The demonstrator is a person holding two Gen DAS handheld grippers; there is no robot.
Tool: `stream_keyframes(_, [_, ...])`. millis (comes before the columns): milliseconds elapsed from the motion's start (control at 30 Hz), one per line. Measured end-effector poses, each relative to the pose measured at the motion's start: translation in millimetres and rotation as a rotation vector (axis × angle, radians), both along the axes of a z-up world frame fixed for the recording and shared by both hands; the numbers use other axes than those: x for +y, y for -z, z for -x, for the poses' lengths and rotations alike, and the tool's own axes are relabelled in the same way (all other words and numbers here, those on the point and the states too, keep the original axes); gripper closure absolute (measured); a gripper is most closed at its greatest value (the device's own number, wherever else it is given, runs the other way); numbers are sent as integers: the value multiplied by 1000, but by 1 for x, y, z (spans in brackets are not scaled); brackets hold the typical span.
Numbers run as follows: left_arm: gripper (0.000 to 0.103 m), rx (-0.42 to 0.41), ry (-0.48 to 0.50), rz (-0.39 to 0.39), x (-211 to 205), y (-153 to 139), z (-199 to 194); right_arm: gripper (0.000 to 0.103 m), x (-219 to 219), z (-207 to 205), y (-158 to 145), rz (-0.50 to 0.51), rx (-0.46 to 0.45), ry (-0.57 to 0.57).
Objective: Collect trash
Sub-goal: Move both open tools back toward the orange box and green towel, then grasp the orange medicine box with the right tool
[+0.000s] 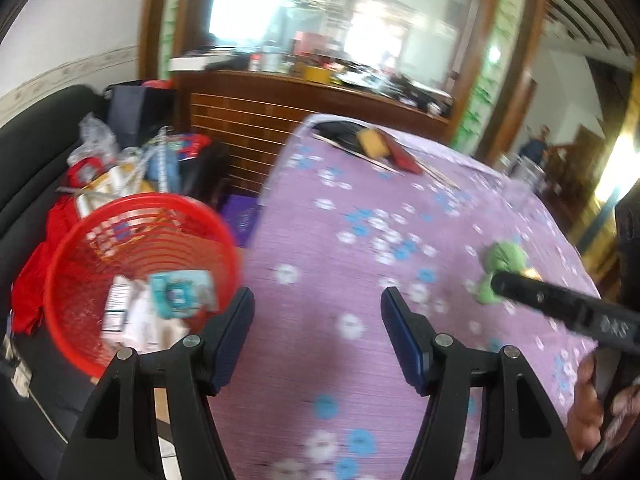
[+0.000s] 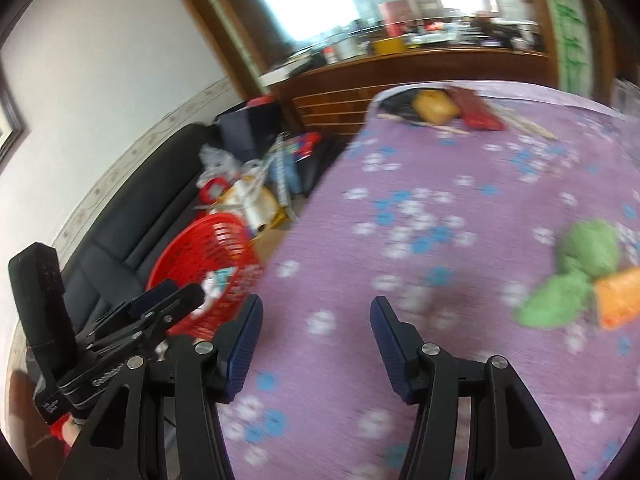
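Here, red basket (image 1: 80, 264) upright, mouth up

left tool (image 1: 317, 310) hanging open, empty, over worktop (image 1: 340, 184) left edge | red basket (image 1: 80, 280) holding wrappers (image 1: 182, 294) beside that edge | green wad (image 1: 502, 268) lying near right edge

Both wrist cameras look down over the purple tablecloth (image 1: 360, 240), sharing the red basket (image 2: 200, 252) at left

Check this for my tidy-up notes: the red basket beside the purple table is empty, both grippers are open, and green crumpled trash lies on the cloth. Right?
One thing is wrong: the red basket is not empty. The left wrist view shows cartons and wrappers inside it. The rest holds: left gripper and right gripper are open, and green trash lies on the cloth.
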State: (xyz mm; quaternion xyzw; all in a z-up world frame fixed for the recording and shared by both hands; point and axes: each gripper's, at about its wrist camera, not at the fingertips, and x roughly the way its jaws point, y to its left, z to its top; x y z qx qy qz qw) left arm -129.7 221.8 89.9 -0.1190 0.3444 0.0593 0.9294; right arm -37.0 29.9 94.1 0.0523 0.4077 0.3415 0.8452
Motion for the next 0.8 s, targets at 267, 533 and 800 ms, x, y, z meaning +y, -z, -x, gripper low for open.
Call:
stream_keyframes(267, [38, 40, 157, -47, -79, -4, -26, 39, -138, -59, 7, -1, 70, 338])
stream_keyframes(533, [36, 81, 261, -53, -129, -5, -60, 39, -221, -87, 44, -32, 229, 520])
stream_keyframes(800, [36, 101, 277, -54, -149, -2, -85, 40, -213, -112, 59, 60, 270, 545])
